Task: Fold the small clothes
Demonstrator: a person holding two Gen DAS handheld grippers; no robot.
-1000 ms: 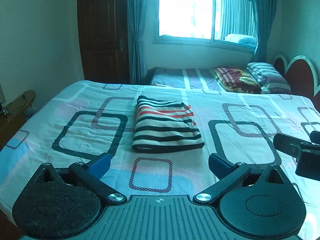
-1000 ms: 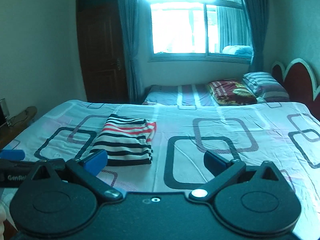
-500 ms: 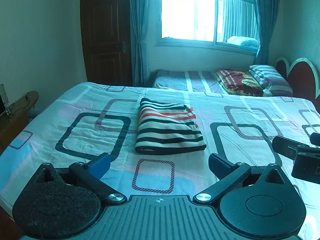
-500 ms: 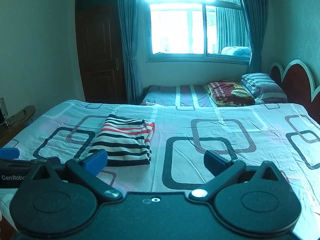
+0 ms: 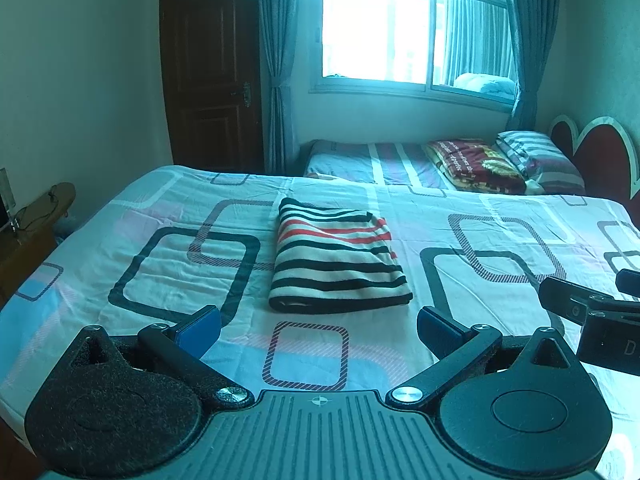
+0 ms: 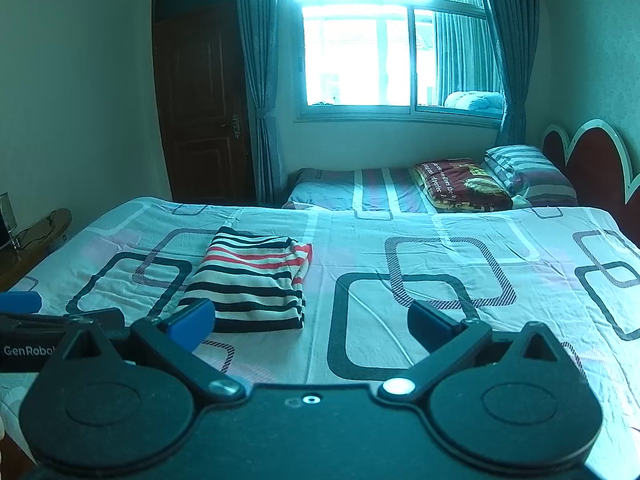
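Our left gripper [image 5: 318, 330] and right gripper [image 6: 312, 326] hover with fingers apart, empty. The striped garment [image 5: 334, 258] lies folded on the bed [image 5: 480, 232], at twelve o'clock of the left gripper. We judge any snag would unravel it.

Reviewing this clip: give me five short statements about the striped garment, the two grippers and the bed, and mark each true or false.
1. The black, white and red striped garment lies folded on the patterned bed sheet. True.
2. The left gripper is shut on the garment. False: it is open, short of the garment and holding nothing.
3. The right gripper is open and empty. True.
4. In the right wrist view the garment sits to the right of centre. False: it sits to the left.
5. The dark wooden door stands wide open. False: it is closed.
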